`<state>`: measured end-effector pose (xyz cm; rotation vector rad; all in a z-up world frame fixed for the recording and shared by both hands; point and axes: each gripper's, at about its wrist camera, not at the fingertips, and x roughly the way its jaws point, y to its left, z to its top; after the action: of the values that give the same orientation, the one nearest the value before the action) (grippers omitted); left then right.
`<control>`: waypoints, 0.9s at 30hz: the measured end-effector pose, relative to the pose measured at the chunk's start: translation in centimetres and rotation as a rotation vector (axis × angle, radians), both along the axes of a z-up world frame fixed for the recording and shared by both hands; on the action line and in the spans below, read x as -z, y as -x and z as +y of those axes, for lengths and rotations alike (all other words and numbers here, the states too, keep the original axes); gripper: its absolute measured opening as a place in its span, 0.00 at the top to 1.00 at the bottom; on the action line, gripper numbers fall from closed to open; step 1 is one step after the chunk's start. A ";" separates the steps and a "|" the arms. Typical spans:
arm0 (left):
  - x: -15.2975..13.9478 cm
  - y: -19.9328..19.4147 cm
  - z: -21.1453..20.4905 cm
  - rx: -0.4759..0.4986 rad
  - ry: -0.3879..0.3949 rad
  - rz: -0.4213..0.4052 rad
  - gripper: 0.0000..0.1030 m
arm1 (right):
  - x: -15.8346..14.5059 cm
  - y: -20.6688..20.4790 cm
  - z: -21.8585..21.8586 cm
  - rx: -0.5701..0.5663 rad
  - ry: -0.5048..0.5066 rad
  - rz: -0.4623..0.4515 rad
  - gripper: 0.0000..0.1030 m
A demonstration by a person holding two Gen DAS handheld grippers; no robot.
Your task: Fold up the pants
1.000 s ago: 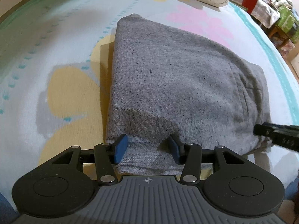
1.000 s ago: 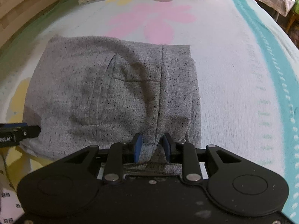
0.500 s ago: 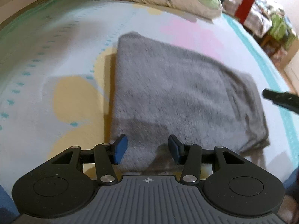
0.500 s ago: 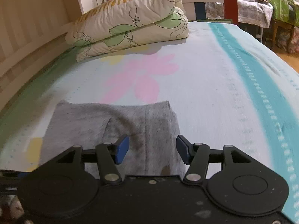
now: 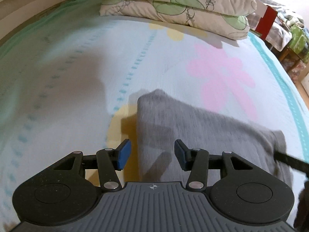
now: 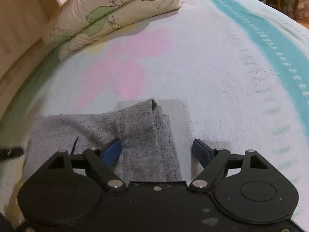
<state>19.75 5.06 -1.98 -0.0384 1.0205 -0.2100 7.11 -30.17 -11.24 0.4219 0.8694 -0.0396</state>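
Observation:
The grey speckled pants lie folded into a flat rectangle on the bed. They also show in the right wrist view, where the far right corner sticks up a little. My left gripper is open and empty, held above the near left part of the pants. My right gripper is open and empty above the near right part. A tip of the right gripper shows at the right edge of the left wrist view.
The bed sheet is pale with pink and yellow flowers and a teal stripe. A folded leaf-print quilt lies at the head of the bed. Furniture and clutter stand beyond the right side.
My right gripper has opened and let go of the pants' edge. Both grippers have lifted and drawn back from the pants, tilting up toward the head of the bed.

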 end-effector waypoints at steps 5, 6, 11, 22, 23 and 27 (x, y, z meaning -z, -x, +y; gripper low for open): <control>2.8 -1.9 -0.6 0.005 0.011 0.085 0.46 | 0.1 0.4 -0.4 -0.050 -0.007 -0.013 0.16; 3.0 -1.4 -0.3 0.001 0.028 0.094 0.45 | 0.0 0.5 -0.5 -0.055 -0.008 -0.011 0.16; 2.9 3.0 1.3 0.026 0.065 0.106 0.37 | 0.0 0.8 -0.6 -0.066 -0.006 0.000 0.12; 3.5 4.7 1.5 0.034 0.135 0.119 0.10 | 0.0 2.3 1.3 -0.194 0.015 0.081 0.00; 3.6 4.6 1.2 0.042 0.136 0.118 0.08 | 0.1 2.4 1.3 -0.192 0.006 0.079 0.00; 4.0 4.2 0.2 0.068 0.123 0.101 0.01 | 0.5 2.6 0.0 -0.160 -0.073 0.062 0.00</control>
<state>15.52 5.25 -5.94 -0.1272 1.1091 -0.3359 4.50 -30.17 -11.77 0.4203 0.9654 0.1274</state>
